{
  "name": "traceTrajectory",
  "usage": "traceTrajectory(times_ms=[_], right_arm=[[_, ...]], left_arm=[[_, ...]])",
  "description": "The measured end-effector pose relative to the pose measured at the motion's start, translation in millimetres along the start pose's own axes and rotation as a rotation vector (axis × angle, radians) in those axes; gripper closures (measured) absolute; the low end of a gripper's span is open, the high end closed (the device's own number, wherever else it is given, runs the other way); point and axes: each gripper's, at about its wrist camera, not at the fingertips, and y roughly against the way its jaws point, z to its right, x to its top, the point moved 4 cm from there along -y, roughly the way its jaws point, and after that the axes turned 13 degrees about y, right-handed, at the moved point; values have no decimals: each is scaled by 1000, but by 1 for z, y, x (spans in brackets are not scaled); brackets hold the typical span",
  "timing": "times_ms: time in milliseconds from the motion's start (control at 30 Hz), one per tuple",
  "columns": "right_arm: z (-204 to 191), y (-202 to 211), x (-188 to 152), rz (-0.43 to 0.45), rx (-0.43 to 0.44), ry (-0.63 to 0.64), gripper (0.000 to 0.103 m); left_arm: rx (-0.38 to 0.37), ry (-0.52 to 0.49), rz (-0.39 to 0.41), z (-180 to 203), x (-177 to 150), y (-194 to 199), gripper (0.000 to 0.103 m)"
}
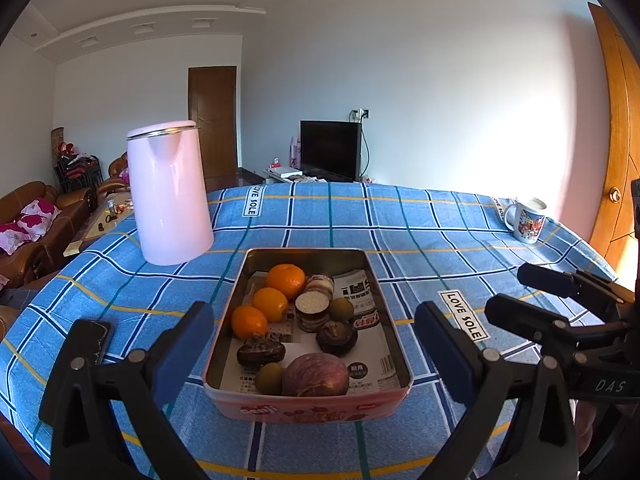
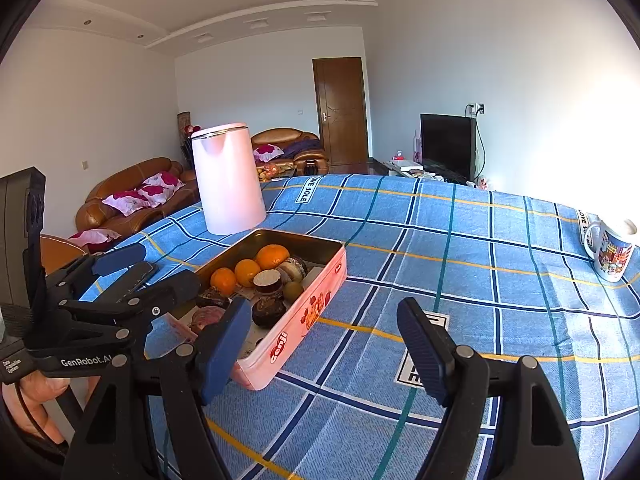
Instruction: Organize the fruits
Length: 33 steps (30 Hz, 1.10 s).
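Observation:
A pink rectangular tin (image 1: 256, 410) (image 2: 308, 312) sits on the blue plaid tablecloth. It holds three oranges (image 1: 286, 280) (image 2: 247, 272), kiwis (image 1: 269, 378), dark brown fruits (image 1: 337, 337), a large purple fruit (image 1: 316, 374) and a stack of round cakes (image 1: 313, 306). My left gripper (image 1: 314, 344) is open, its fingers either side of the tin's near end, above it. My right gripper (image 2: 324, 344) is open and empty, just right of the tin over the cloth. The right gripper also shows in the left wrist view (image 1: 520, 292), and the left gripper in the right wrist view (image 2: 148, 270).
A tall pink kettle (image 1: 170, 192) (image 2: 228, 178) stands behind the tin to the left. A printed mug (image 1: 528, 220) (image 2: 610, 254) stands at the table's far right. A dark phone (image 1: 96, 336) lies left of the tin. Sofas and a TV stand beyond the table.

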Motion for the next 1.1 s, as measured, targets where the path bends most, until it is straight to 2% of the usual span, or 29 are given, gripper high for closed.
traceTrajectory(times_ms=[433,633,1100], right_arm=[[-1,3,-1,6,2,4,26],[0,7,-1,14,-4,2,26],[6,8,-6,10,-13,-6,26]], left_arm=[[2,15,-22,0,-1,-2,0],[-12,33,-12,2,1,2,0],[17,1,30,6,2,6,0]])
